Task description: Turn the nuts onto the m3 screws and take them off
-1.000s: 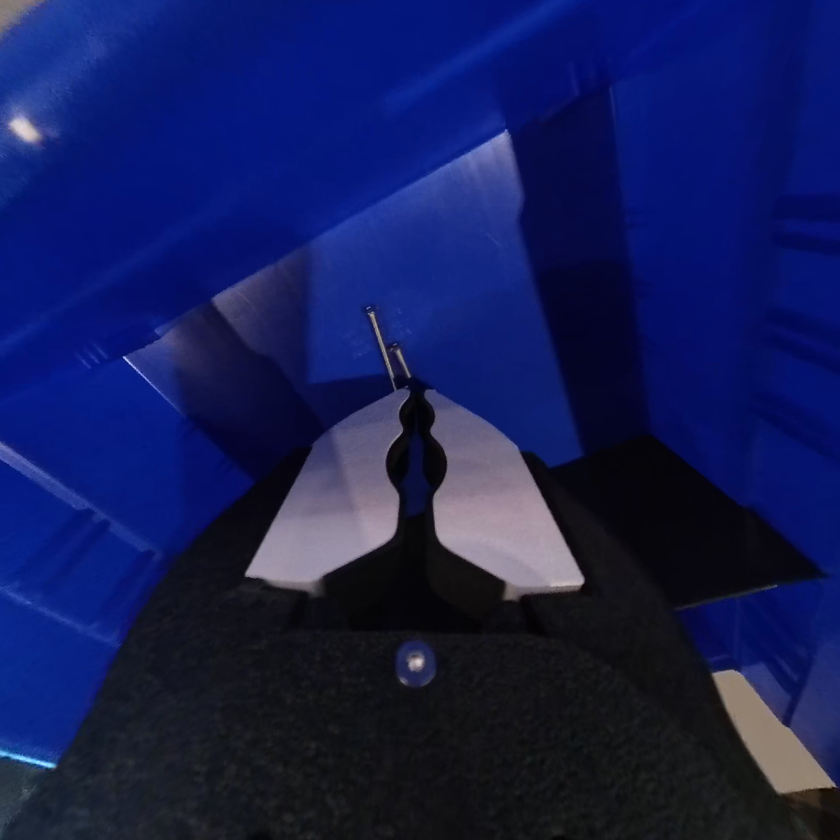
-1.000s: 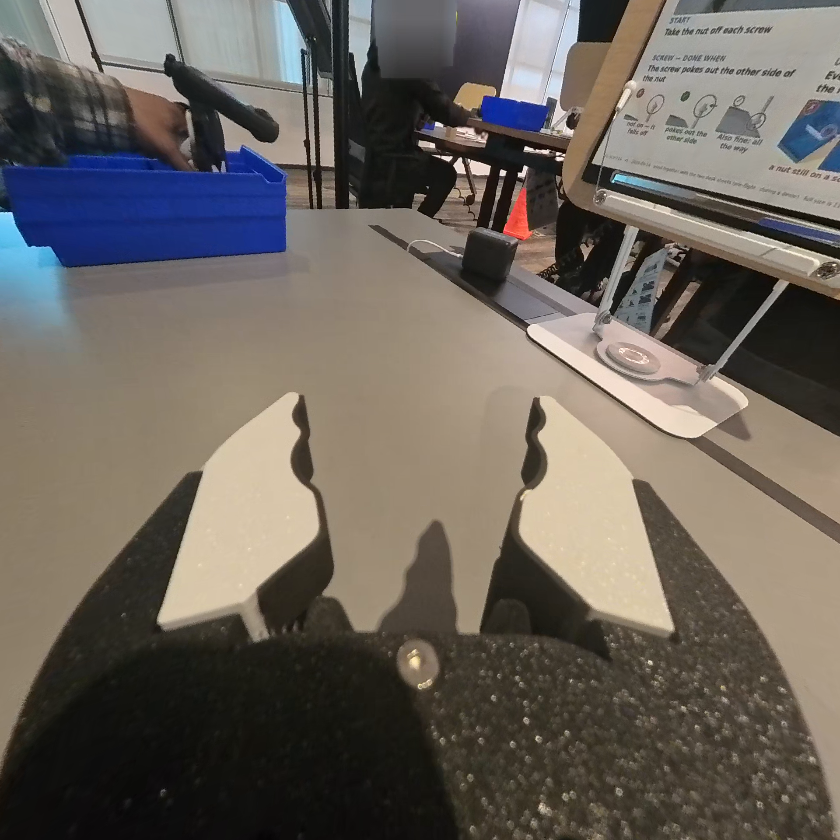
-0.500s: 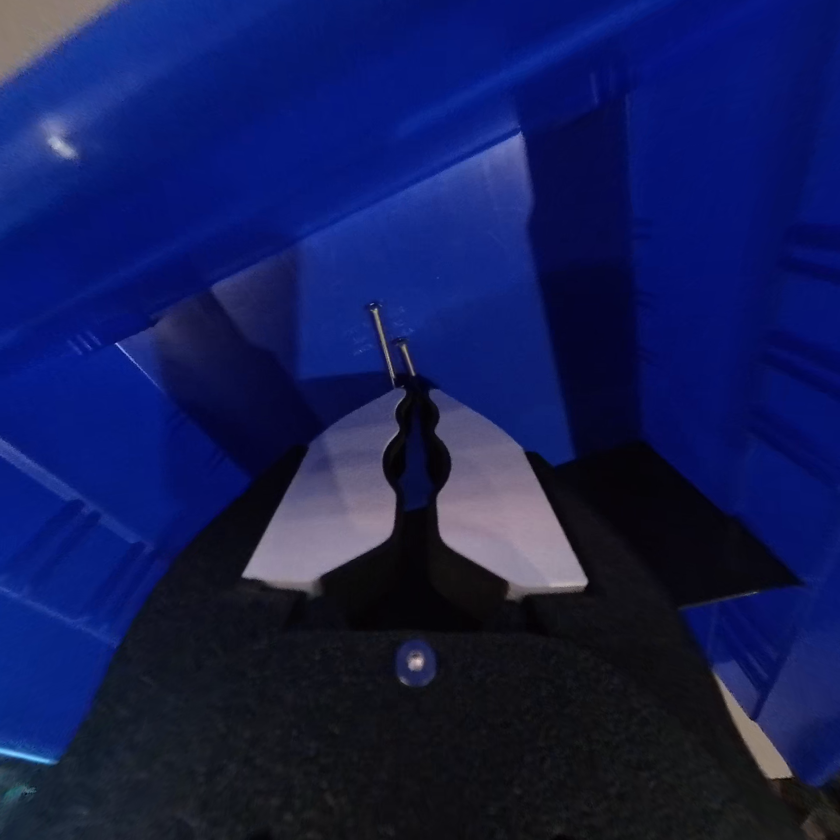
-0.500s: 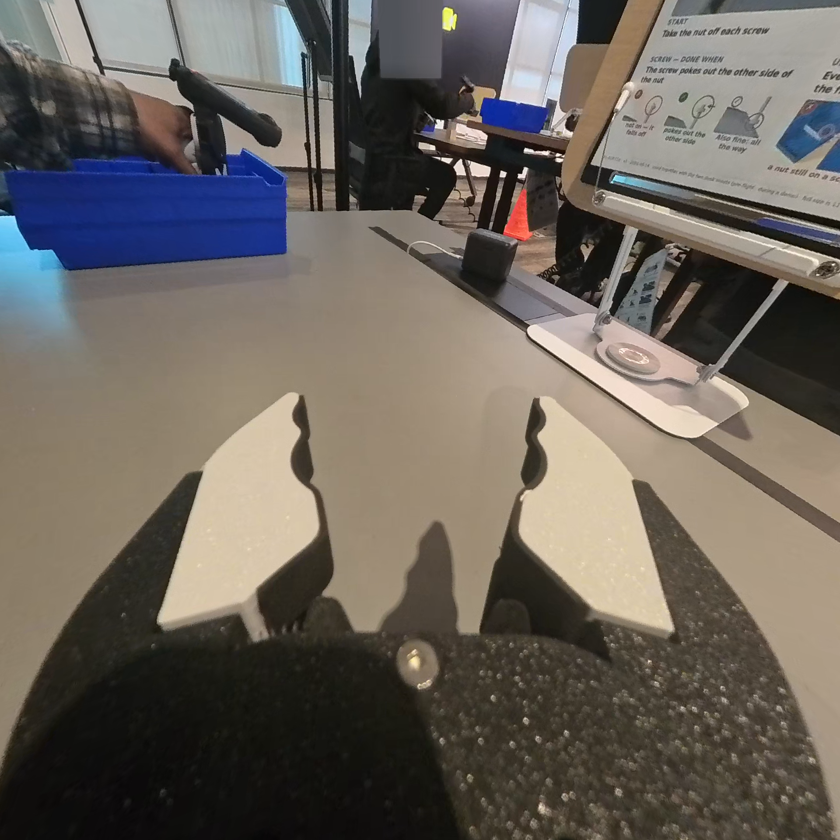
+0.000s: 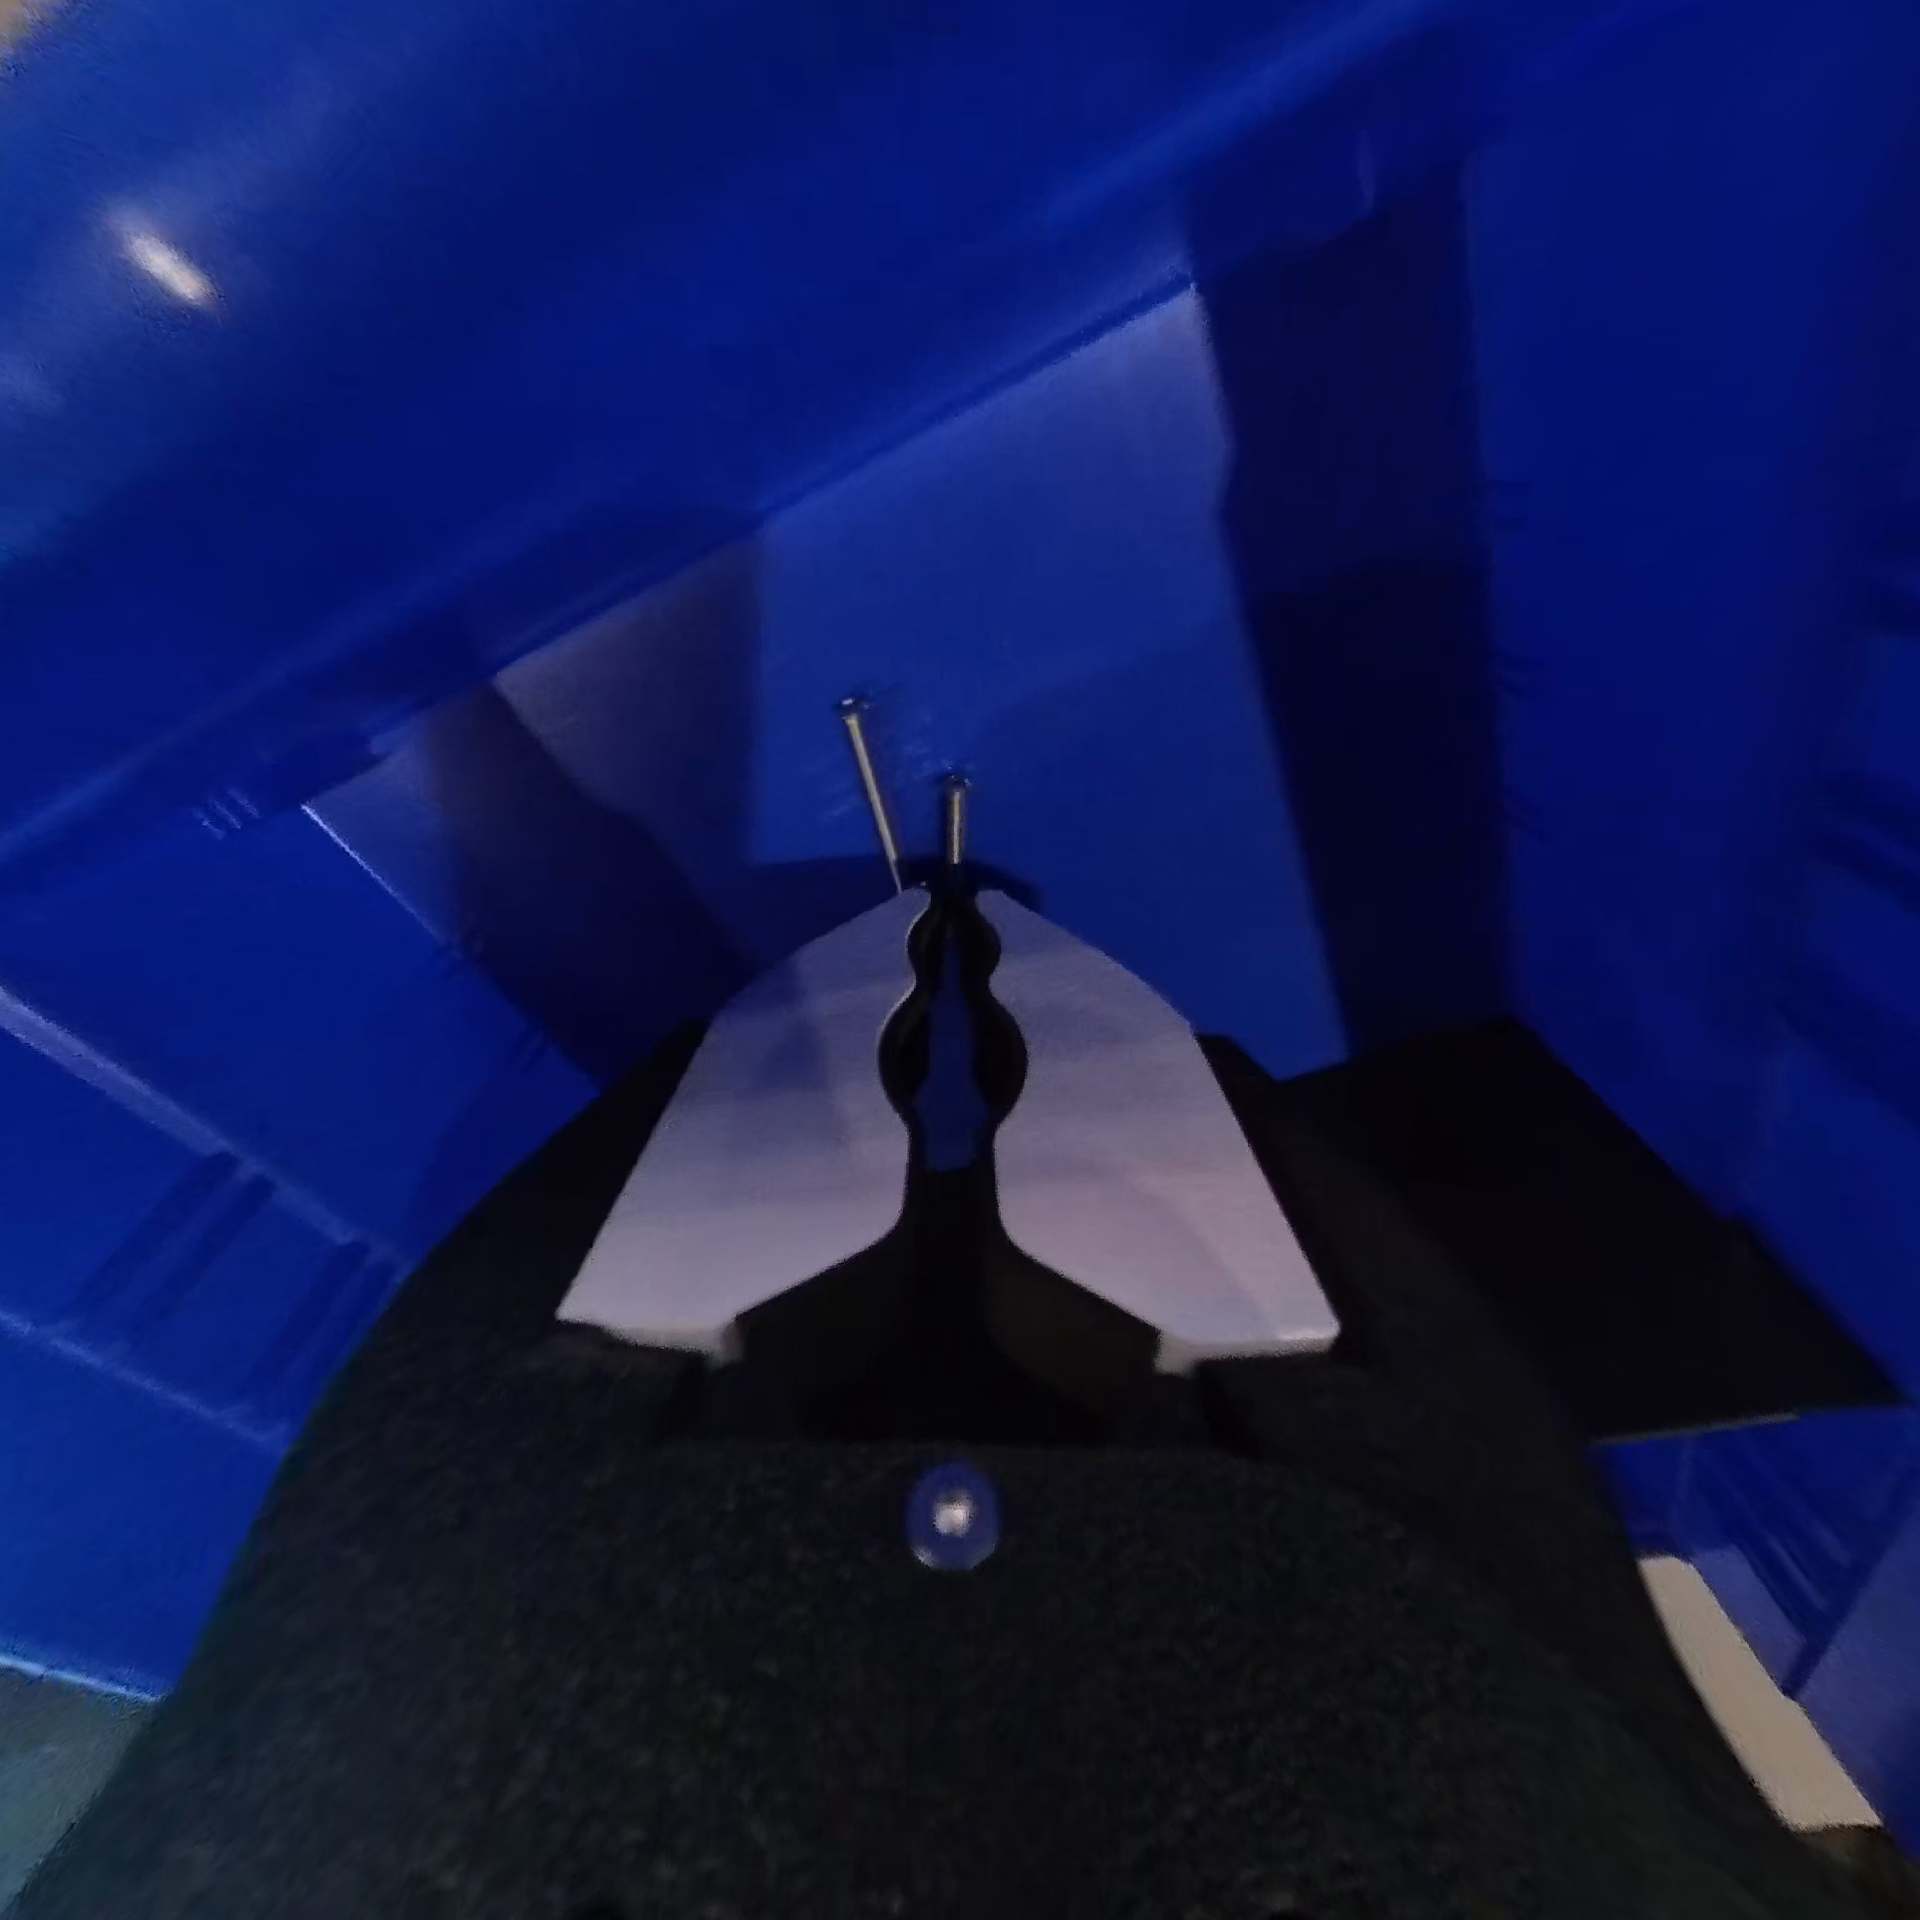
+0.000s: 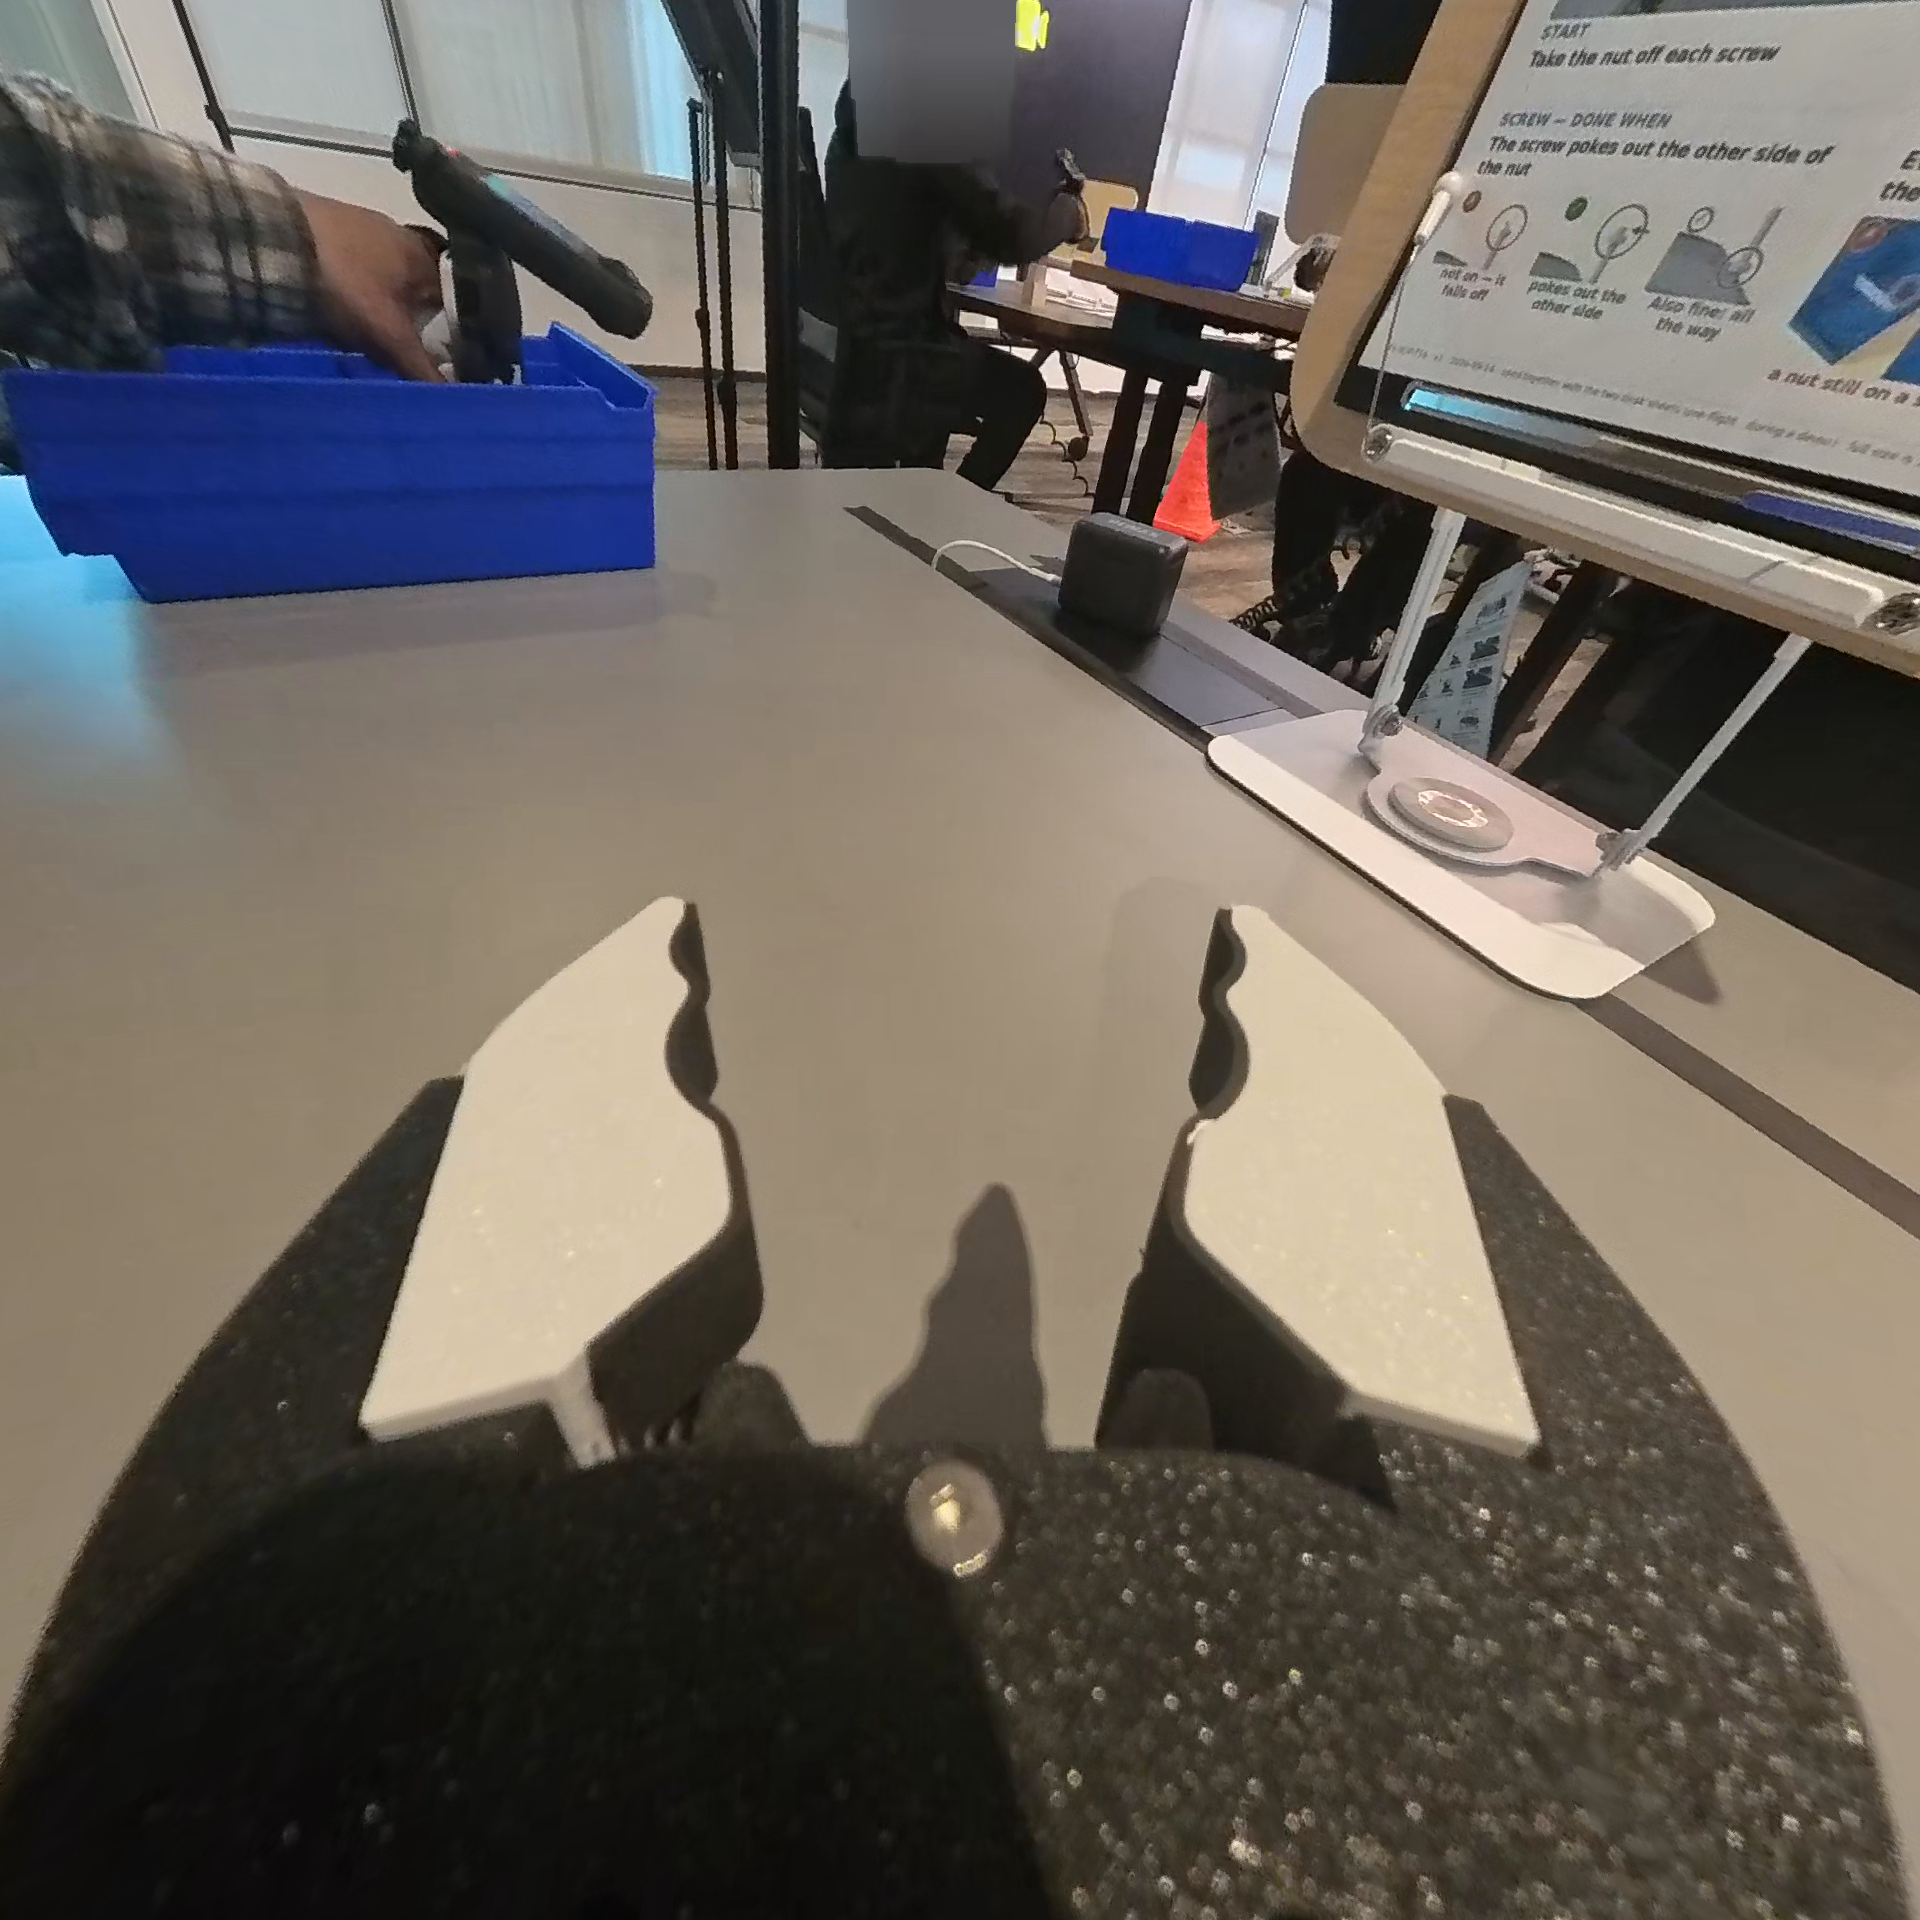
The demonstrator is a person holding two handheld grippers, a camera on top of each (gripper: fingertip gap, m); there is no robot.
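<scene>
Two thin silver metal screws (image 5: 951, 821) stick out past the tip of the left gripper (image 5: 951, 894) inside the blue plastic bin (image 5: 727, 312). The jaws are clenched on the shorter one; the longer screw (image 5: 871, 795) leans toward 11 o'clock, and whether it is pinched too is unclear. No nut can be made out, the frame is soft.

Left wrist view only: bin interior — blue walls close at 9, 12 and 3 o'clock, a blue divider (image 5: 1340, 623) rising at 1 o'clock, a dark flat patch (image 5: 1558, 1226) on the floor at 4 o'clock. Tight room on all sides; the only clear floor is just ahead of the tip.

Right wrist view only: the bin from outside, at 10 o'clock on the grey tabletop (image 6: 831, 779), with a person's hand (image 6: 374, 281) and the black handle of the left gripper (image 6: 488, 281) dipping into it. The right gripper (image 6: 956, 935) has its white fingers (image 6: 582, 1143) spread wide, nothing between them, sitting low over the table — well apart from the bin. A white stand base (image 6: 1455, 862) holding a tilted instruction board (image 6: 1662, 239) is at 2 o'clock, a small black cube with a white cable (image 6: 1122, 571) at 1 o'clock beside a dark strip in the table. Wide bare surface from 10 to 12 o'clock between the right gripper and the bin. A seated person (image 6: 935, 312) at another table in the background, far off.
</scene>
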